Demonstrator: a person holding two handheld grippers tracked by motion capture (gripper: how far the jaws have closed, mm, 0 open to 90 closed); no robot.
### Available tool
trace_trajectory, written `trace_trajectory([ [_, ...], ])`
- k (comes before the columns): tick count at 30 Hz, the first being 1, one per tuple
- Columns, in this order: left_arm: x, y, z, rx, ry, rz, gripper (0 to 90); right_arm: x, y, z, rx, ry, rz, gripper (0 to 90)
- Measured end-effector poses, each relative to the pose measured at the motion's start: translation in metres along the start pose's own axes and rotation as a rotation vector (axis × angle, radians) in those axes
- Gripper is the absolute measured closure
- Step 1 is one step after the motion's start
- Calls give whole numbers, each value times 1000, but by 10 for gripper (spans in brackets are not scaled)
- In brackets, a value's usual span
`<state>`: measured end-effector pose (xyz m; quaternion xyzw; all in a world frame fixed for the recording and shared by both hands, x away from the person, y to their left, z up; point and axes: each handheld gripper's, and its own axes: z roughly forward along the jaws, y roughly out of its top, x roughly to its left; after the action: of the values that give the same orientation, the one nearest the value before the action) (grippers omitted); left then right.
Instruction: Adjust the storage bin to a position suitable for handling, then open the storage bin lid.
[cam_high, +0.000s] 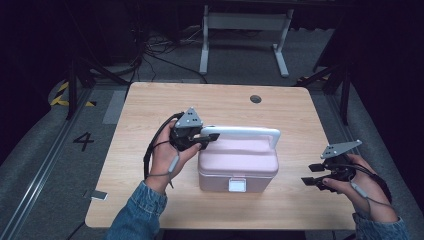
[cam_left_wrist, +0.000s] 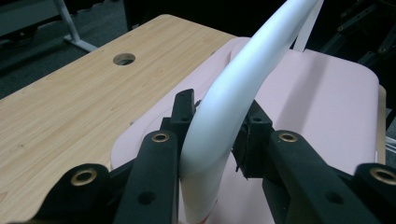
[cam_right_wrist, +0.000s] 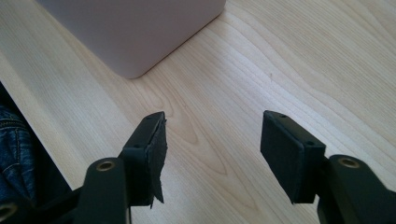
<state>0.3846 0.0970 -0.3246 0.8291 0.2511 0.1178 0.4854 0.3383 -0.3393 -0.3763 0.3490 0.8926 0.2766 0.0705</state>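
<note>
A pink box (cam_high: 238, 167) with a white latch (cam_high: 237, 185) on its front is standing near the middle of the wooden table (cam_high: 150, 105). Its white handle (cam_high: 245, 132) is raised, and the left gripper (cam_high: 202, 140) is closed on the handle's left end, close to the bend; in the left gripper view the jaws are seen pressing on both sides of the handle (cam_left_wrist: 224, 107). The right gripper (cam_high: 311, 175) is held wide and empty above the table, well apart from the box's right side. Because the handle is gripped at one end, the box would probably tilt if it is lifted, and the smooth handle could slip between the jaws. If the latch is not locked, the lid might also open.
</note>
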Motion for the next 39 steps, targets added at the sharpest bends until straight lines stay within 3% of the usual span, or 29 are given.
trace_trajectory([
  [11, 12, 9, -1, -21, -28, -46, 728, -2, 0, 0, -2, 2, 9, 417],
  [15, 16, 13, -1, -27, -27, -74, 728, -2, -1, -1, -11, 1, 12, 422],
  [21, 24, 20, 0, -36, -18, -82, 728, -1, 1, -2, -33, 1, 3, 445],
  [24, 28, 22, 1, -37, -21, -105, 729, 1, 3, -5, -60, -4, -1, 484],
  [32, 35, 28, 4, -35, -11, -111, 734, 4, 9, -12, -154, -18, 0, 567],
  [33, 37, 29, 5, -39, -7, -116, 734, 6, 11, -14, -187, -5, 3, 606],
  [39, 40, 32, 6, -32, -4, -124, 736, 9, 16, -14, -244, 17, -8, 709],
])
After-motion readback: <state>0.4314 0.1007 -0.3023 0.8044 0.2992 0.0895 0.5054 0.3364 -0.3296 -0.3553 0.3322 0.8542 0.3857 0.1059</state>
